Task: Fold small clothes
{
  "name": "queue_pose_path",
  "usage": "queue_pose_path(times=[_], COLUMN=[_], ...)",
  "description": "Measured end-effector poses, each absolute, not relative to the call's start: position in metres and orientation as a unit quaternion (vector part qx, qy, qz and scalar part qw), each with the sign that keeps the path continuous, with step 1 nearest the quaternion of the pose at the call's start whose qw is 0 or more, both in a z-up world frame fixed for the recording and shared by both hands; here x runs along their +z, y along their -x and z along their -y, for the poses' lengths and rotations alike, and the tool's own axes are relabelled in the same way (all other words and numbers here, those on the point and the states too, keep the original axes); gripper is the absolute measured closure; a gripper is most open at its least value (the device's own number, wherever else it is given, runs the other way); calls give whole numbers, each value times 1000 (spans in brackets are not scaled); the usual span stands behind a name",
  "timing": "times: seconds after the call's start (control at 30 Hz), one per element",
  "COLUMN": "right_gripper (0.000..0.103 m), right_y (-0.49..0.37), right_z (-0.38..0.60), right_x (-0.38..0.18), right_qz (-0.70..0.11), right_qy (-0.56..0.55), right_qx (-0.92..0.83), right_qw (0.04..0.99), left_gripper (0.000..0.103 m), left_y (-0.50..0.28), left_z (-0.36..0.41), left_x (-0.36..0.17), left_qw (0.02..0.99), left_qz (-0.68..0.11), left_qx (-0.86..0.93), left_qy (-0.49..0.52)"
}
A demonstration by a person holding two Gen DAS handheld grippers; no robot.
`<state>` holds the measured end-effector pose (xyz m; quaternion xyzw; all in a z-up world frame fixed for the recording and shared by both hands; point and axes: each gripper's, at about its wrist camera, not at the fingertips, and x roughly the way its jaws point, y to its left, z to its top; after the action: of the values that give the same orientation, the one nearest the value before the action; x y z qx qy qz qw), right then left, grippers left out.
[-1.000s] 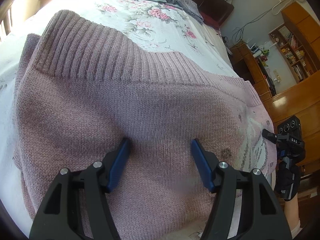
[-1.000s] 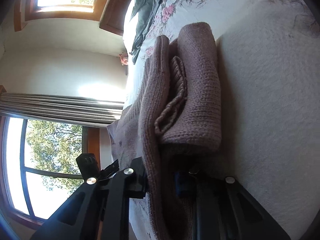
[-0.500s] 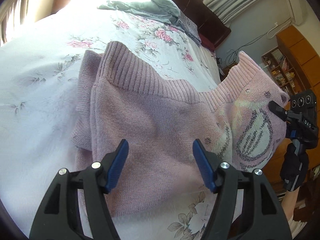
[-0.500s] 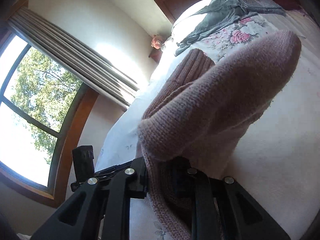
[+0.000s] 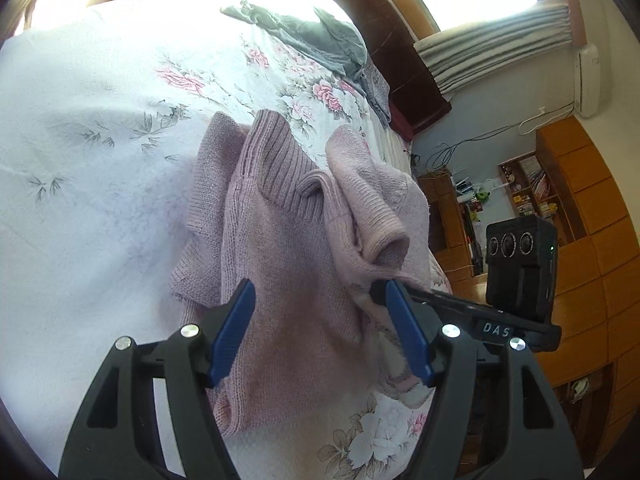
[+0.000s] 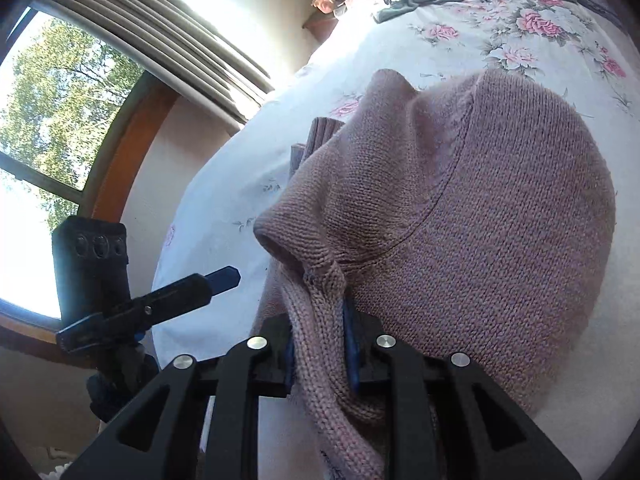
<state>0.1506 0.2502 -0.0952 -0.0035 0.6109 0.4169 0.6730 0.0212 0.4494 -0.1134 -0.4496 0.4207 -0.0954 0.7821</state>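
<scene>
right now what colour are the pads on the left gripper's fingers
Blue pads on black arms, clearest in the left wrist view.

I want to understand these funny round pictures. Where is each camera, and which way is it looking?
Left wrist view: sits on the left hand-held gripper, looking along its open blue fingers at the pink knitted sweater on the floral bedspread; the right hand-held gripper reaches in from the right.
Right wrist view: sits on the right hand-held gripper, shut on the sweater's edge, facing the window; the left hand-held gripper shows at left.
Both show the sweater, the bedspread and the grey garment.
</scene>
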Motion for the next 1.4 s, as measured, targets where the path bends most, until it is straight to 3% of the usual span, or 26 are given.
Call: queue_pose_path(times=[0.03,0.1,0.13,0.2,0.3,0.47,0.87,0.93,1.03,1.1,1.17,1.4], right_gripper=[80,69,57,49,45,31,28,32,50,72,85,88], right_y=[-147,-140,-137,-128,-114,-88,-12,-9,-7,-10,-17,-50], right_z=[-253,-260,-262,-263,-258,-229,-242,-245,-246,-242,-235,-186], right_x=[-97,-95,-91,-78,-45,-21,-100,-112,-119,-115,-108,-57], right_qz=[-611,-603,-600,-589,-548,-501,-462,-443,-413,-419,-433,-468], right_qy=[15,37,40,52,76,114,278,313,352,333,303,114], right_qx=[414,425,432,443,462,453,424,405,391,408,420,491], right_qw=[675,674,672,674,693,729,728,736,743,740,738,726], left_gripper=[36,36,36,36,36,36,33,30,30,30,29,29], left_y=[-21,-22,-23,-26,-29,-36,-51,-51,-52,-54,-57,-77], left_z=[-451,-453,-455,-455,-455,-453,-451,-450,-449,-446,-443,-435], left_x=[-115,-119,-120,-122,-122,-120,-124,-125,-127,-130,-136,-161], left_qw=[776,767,764,761,756,756,746,742,739,735,727,690], left_qz=[-416,-408,-406,-405,-400,-402,-443,-446,-448,-451,-453,-447], left_qx=[-100,-108,-110,-111,-121,-128,-134,-140,-144,-148,-152,-177], left_qy=[463,483,489,494,503,500,479,481,483,485,493,542])
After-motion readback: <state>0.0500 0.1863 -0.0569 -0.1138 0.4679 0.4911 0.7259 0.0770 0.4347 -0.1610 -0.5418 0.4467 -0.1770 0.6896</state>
